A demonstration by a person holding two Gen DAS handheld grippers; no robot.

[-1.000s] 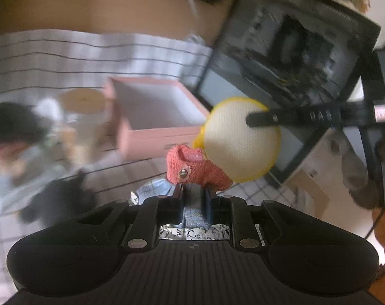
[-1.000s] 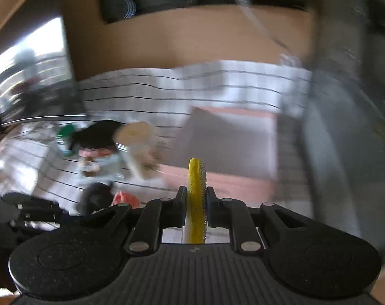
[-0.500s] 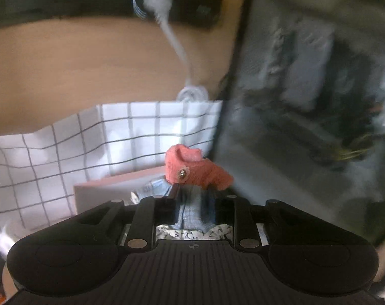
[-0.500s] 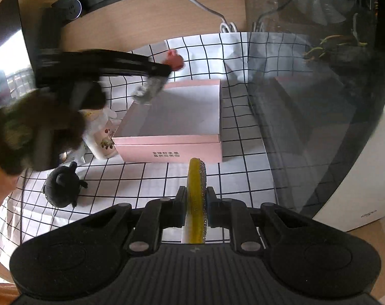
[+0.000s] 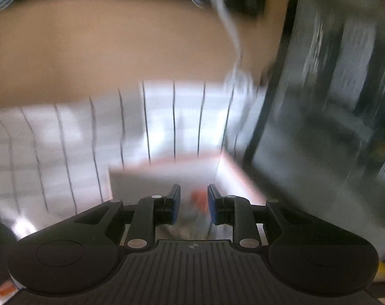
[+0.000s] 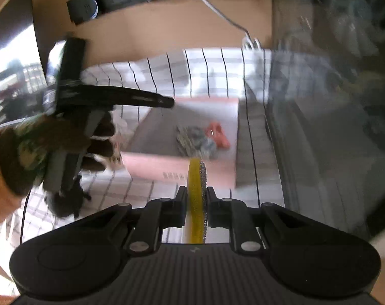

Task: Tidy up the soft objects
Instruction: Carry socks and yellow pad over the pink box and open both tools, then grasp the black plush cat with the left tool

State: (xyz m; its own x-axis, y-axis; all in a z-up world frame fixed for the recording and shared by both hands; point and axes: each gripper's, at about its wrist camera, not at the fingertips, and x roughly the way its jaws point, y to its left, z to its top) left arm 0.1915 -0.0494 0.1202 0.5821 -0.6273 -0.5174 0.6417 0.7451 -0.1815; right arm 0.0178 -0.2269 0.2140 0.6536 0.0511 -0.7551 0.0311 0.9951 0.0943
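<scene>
A white cloth with a black grid (image 6: 212, 73) spreads ahead of both claws. On it, the open pink cardboard box (image 6: 167, 170) holds a small red-and-blue fabric doll (image 6: 205, 138), below the left claw (image 5: 193, 203), whose jaws have just parted, pinching nothing. The right claw (image 6: 196, 198) pinches a flat yellow sponge (image 6: 195, 185) just short of the box.

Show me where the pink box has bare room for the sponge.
In the pink box, the left half, under the left gripper, is bare. The cloth bundle crowds the right side. The right gripper holds the yellow sponge.
</scene>
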